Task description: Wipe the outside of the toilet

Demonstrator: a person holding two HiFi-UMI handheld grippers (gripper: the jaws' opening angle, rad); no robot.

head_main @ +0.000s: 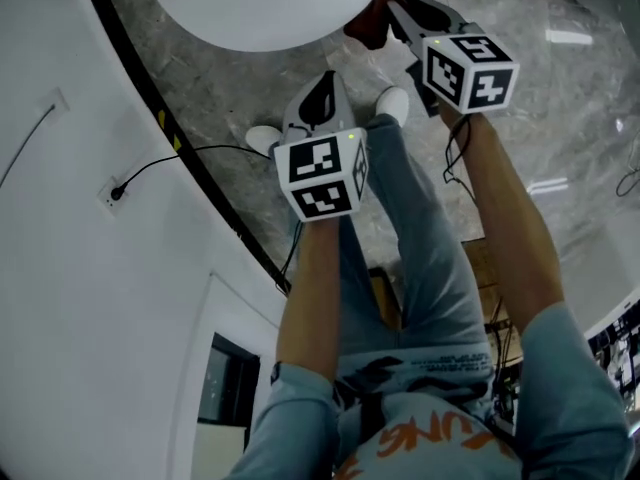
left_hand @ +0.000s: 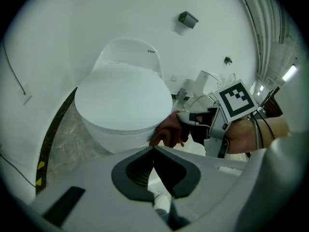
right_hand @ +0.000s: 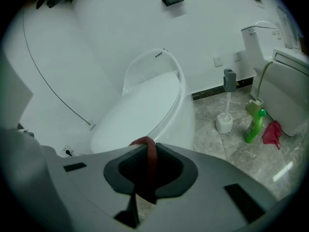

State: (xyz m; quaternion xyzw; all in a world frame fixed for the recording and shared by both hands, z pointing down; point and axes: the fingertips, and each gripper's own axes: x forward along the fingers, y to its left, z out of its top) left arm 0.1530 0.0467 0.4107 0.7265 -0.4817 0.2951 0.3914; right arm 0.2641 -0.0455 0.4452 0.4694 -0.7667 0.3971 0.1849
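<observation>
The white toilet stands against the wall with its lid down; the head view shows only the lid at the top. My right gripper is shut on a dark red cloth and holds it against the front rim of the bowl. From the left gripper view, the cloth touches the bowl's side just under the lid. In the right gripper view the cloth hangs between the jaws. My left gripper is shut on nothing and hovers a little short of the bowl, beside the right one.
A toilet brush, a green bottle and a red rag stand on the marble floor right of the toilet. A second toilet is beyond them. A wall socket with a cable is at left. The person's shoes are below the bowl.
</observation>
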